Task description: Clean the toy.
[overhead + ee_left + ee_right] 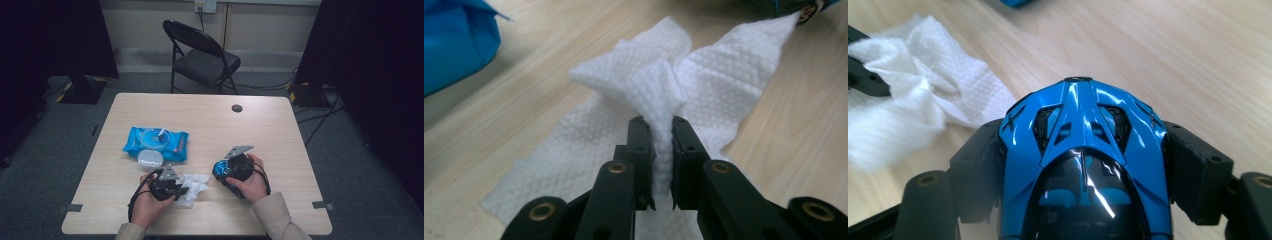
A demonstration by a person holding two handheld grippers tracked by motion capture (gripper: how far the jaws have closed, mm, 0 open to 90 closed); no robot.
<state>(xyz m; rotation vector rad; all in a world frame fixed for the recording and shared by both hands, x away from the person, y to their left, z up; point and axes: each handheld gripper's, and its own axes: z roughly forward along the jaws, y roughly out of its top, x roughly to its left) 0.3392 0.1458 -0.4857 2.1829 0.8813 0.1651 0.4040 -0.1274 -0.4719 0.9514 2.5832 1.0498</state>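
Observation:
A white wet wipe (724,75) lies crumpled on the wooden table (210,120). My left gripper (663,137) is shut on a raised fold of it. From above, the wipe (196,186) sits just right of that left gripper (181,190), near the table's front edge. My right gripper (1083,150) is shut on a glossy blue toy car (1083,115), one jaw on each side of its body. In the high view the right gripper (226,172) holds the car (223,169) just right of the wipe. The wipe (913,110) reaches close to the car's nose.
A blue pack of wet wipes (156,141) with its white lid (150,159) flipped open lies left of centre. A dark round grommet (237,108) sits near the table's far edge. A black folding chair (202,55) stands beyond the table.

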